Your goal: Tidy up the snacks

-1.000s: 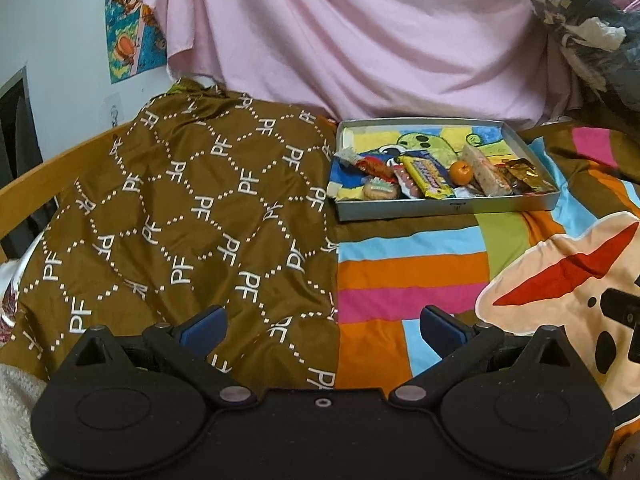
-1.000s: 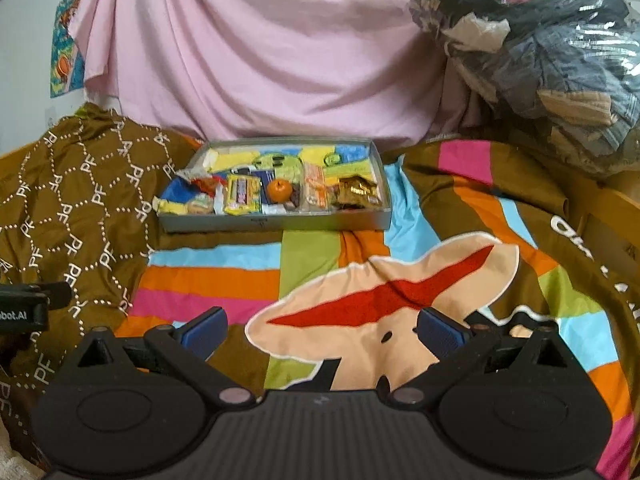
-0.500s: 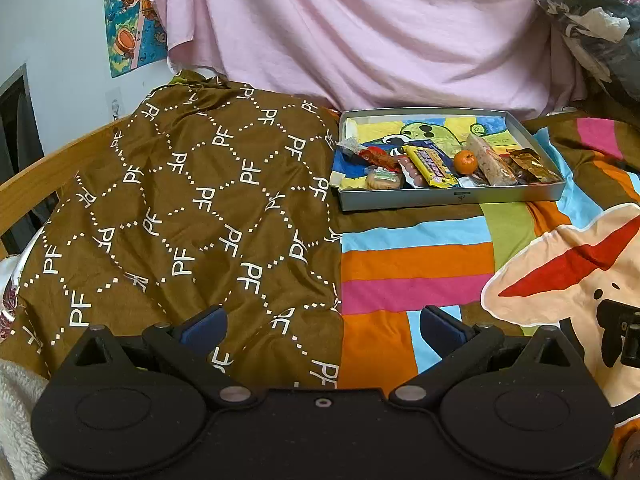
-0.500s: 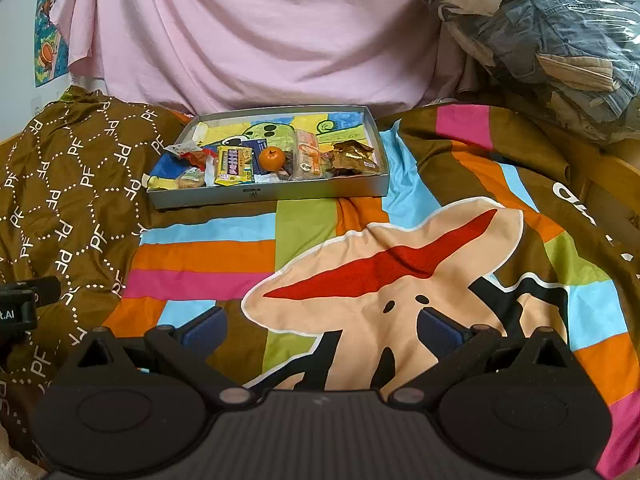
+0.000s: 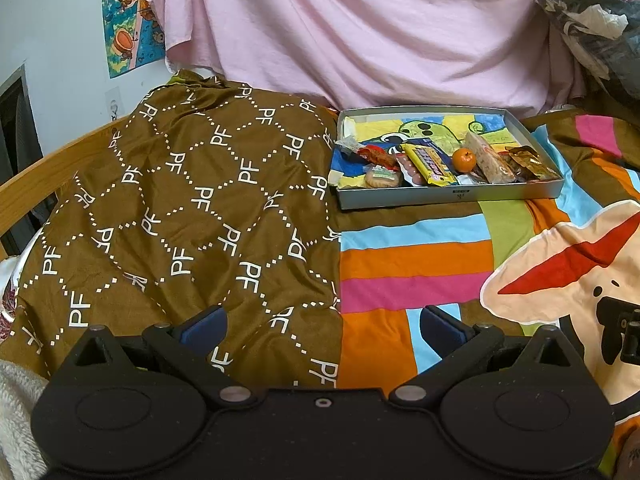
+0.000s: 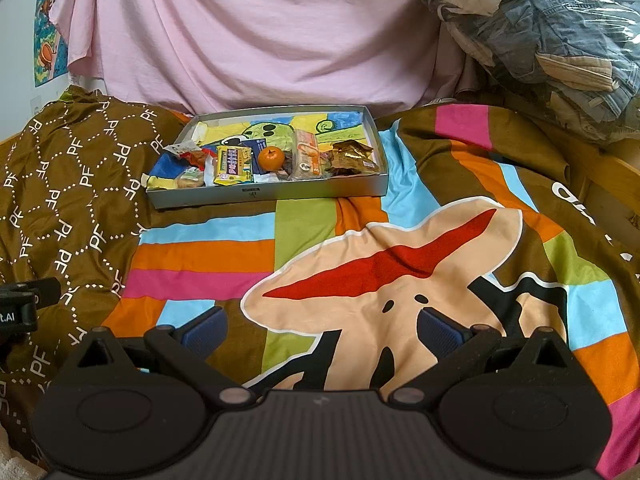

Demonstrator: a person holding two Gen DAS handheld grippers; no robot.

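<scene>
Left tongs [image 5: 322, 326]: jaws spread wide, nothing between the blue pads [image 5: 204, 325]. They are held low and level over the bed, pointing forward, straddling the seam where the brown patterned cloth [image 5: 180, 216] meets the striped bedspread [image 5: 416, 264].

Right tongs [image 6: 322, 328]: jaws likewise spread wide and empty, held low and level, pointing forward over the cartoon print of the striped bedspread [image 6: 384, 264]. The black body of the left unit shows at the left edge of the right wrist view, beside and level with the right tongs; the two are apart, not touching.

Grey tray [image 5: 448, 196]: lies flat on the bed, well ahead of both tongs. It is ahead and to the right of the left tongs, ahead and slightly left of the right tongs [image 6: 264, 194].

Tray contents, crowded along the near wall:
- small orange fruit [image 6: 271, 158], near the middle;
- yellow packet [image 6: 233, 165], just left of the fruit;
- pale orange-printed packet [image 6: 306, 152], just right of the fruit;
- crinkled gold wrappers [image 6: 352, 158], at the right end;
- round biscuit pack [image 5: 382, 178] and red wrapper [image 5: 376, 155], at the left end.

Neither tongs touches the tray or any snack.

Beyond the tray hangs a pink sheet [image 6: 248, 40]. A plastic-wrapped bundle of clothes [image 6: 552, 48] sits ahead and to the right of the right tongs.
</scene>
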